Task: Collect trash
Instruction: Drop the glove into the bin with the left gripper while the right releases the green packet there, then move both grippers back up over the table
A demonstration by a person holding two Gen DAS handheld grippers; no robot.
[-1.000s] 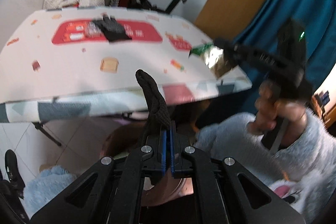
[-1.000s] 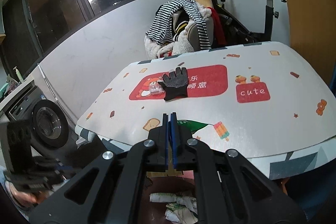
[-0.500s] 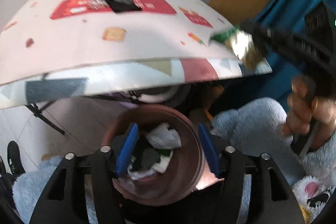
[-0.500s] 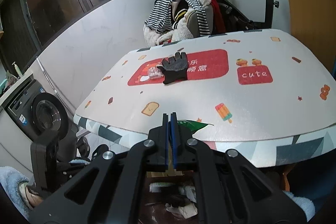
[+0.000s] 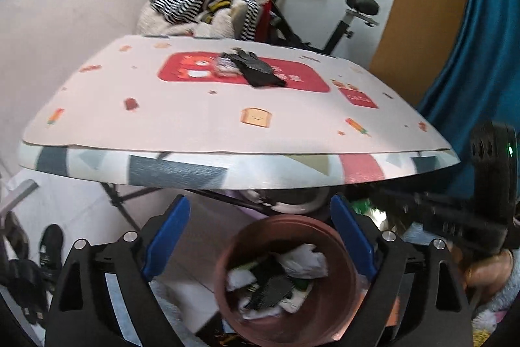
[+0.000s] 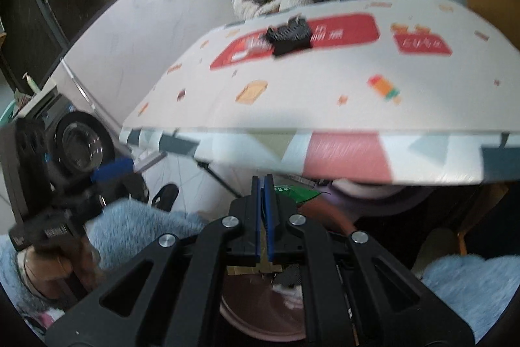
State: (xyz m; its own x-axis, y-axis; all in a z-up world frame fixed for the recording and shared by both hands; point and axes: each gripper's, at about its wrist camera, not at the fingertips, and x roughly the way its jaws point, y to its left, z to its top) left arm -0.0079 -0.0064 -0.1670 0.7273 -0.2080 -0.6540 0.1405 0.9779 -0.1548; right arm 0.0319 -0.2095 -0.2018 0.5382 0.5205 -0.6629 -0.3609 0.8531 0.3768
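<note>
My left gripper [image 5: 260, 236] is open and empty above a brown bin [image 5: 286, 278] on the floor, which holds white crumpled paper and a black glove [image 5: 271, 291]. My right gripper [image 6: 264, 217] is shut on a green foil wrapper [image 6: 294, 192], held below the table edge above the bin [image 6: 260, 314]. It also shows at the right of the left wrist view, with the wrapper [image 5: 367, 207] blurred. A second black glove [image 5: 256, 70] lies on the table [image 5: 195, 119] beside a small clear wrapper [image 5: 226, 65]; the glove also shows in the right wrist view [image 6: 289, 34].
A chair piled with striped clothes [image 5: 208, 2] and an exercise bike [image 5: 325, 5] stand behind the table. A washing machine [image 6: 78, 145] is at the left. A blue curtain [image 5: 471, 54] hangs at the right. Black shoes [image 5: 48, 246] lie on the floor.
My left gripper opened and dropped a black glove into the bin. My right gripper carried the green wrapper from table height down below the table edge, over the bin.
</note>
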